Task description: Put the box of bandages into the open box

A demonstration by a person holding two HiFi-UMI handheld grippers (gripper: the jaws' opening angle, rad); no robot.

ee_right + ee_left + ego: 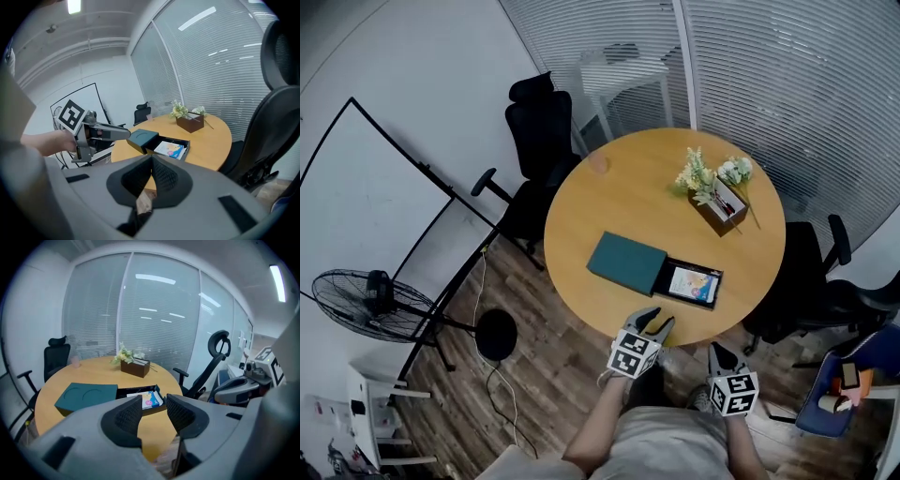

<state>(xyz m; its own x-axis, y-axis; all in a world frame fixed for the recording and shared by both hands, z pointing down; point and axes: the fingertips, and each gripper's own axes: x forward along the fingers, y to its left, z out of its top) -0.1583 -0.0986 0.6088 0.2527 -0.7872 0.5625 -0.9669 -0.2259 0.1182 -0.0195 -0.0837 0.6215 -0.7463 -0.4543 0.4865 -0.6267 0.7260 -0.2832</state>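
Lying inside the open box [696,263] toward the near side of the round table [647,187], the box of bandages [694,284] sat just right of the teal lid [626,262]. The left gripper [660,319] hovered at the table's near edge, jaws spread and empty. The right gripper [713,351] hung off the table, its jaws pressed together on nothing.

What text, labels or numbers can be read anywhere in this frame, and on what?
On the box of bandages: colourful print, too small to read.
On the left gripper and right gripper: square marker patterns only, no words.
No readable text anywhere else.
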